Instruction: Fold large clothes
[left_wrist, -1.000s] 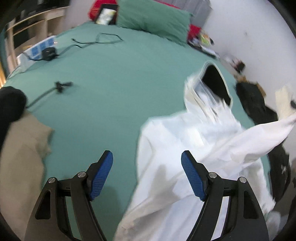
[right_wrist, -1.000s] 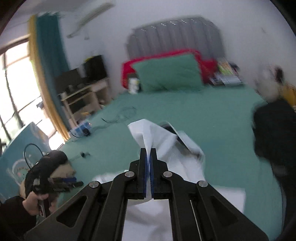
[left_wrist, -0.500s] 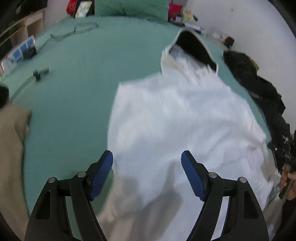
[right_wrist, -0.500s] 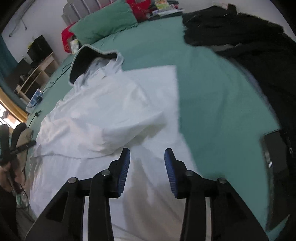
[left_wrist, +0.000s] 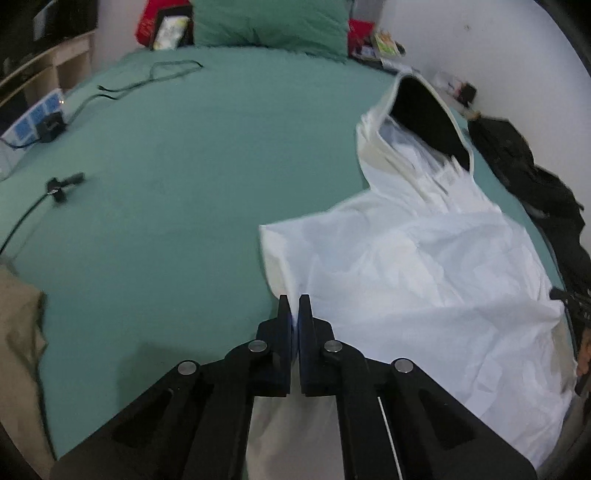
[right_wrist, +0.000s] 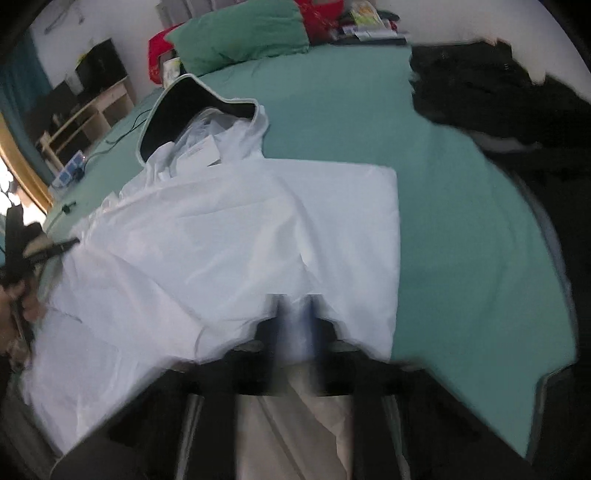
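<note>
- The white hooded thin-fabric jacket (left_wrist: 424, 266) is spread on the right part of the green-sheeted bed (left_wrist: 184, 166), hood at the far end.
- The crumpled black garment (left_wrist: 524, 173) is laid right of it.
- The green rectangular pillow (left_wrist: 269, 22) is placed at the far edge.

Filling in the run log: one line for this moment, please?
stage: folding | left gripper: shut on hoodie edge | right gripper: blurred, state unclear, at hoodie's near edge | hoodie: on bed, hood away

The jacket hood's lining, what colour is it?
Black, edged with a pale trim; the hood lining of the white jacket shows best in the left wrist view.
</note>
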